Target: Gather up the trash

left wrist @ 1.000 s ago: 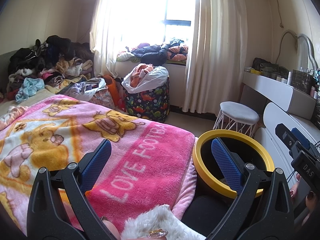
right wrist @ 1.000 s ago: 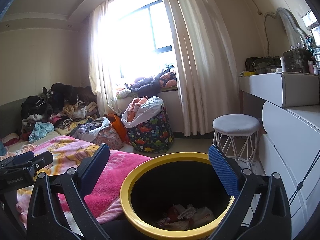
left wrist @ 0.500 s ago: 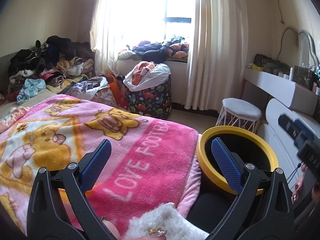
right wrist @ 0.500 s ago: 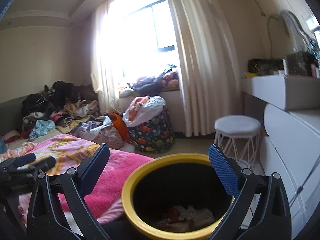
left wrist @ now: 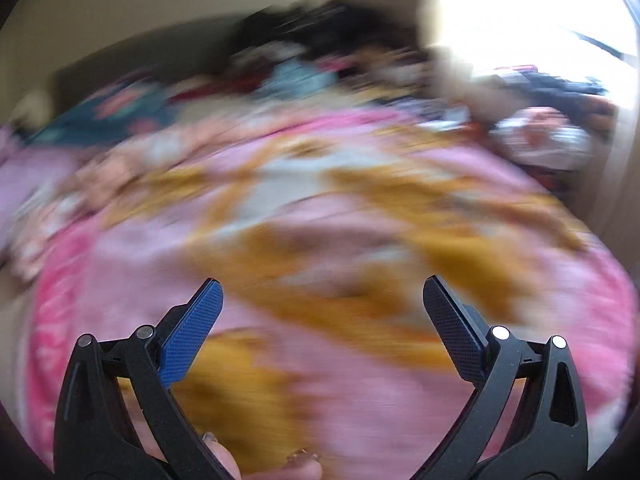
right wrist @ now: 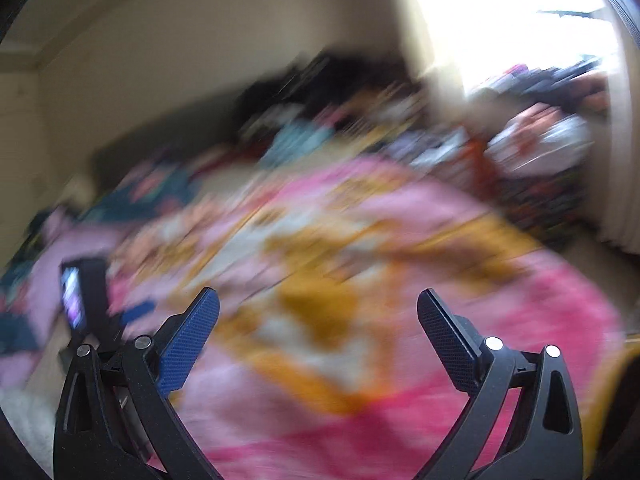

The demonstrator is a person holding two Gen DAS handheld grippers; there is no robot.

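Both views are heavily motion-blurred. My left gripper (left wrist: 322,300) is open and empty over the pink and yellow blanket (left wrist: 320,220) on the bed. My right gripper (right wrist: 318,312) is open and empty over the same blanket (right wrist: 360,280). A sliver of the yellow bin rim (right wrist: 612,384) shows at the right edge of the right wrist view. No piece of trash can be made out in the blur. The left gripper's body with its small screen (right wrist: 76,300) shows at the left of the right wrist view.
A pile of clothes (left wrist: 312,48) lies at the far side of the bed below the wall. A stuffed patterned bag (right wrist: 548,152) stands by the bright window (right wrist: 508,12). Bedding in teal and pink (left wrist: 100,116) lies at the left.
Both grippers have swung quickly to the left, away from the yellow bin and the dresser, and now face the bed. Both stay open.
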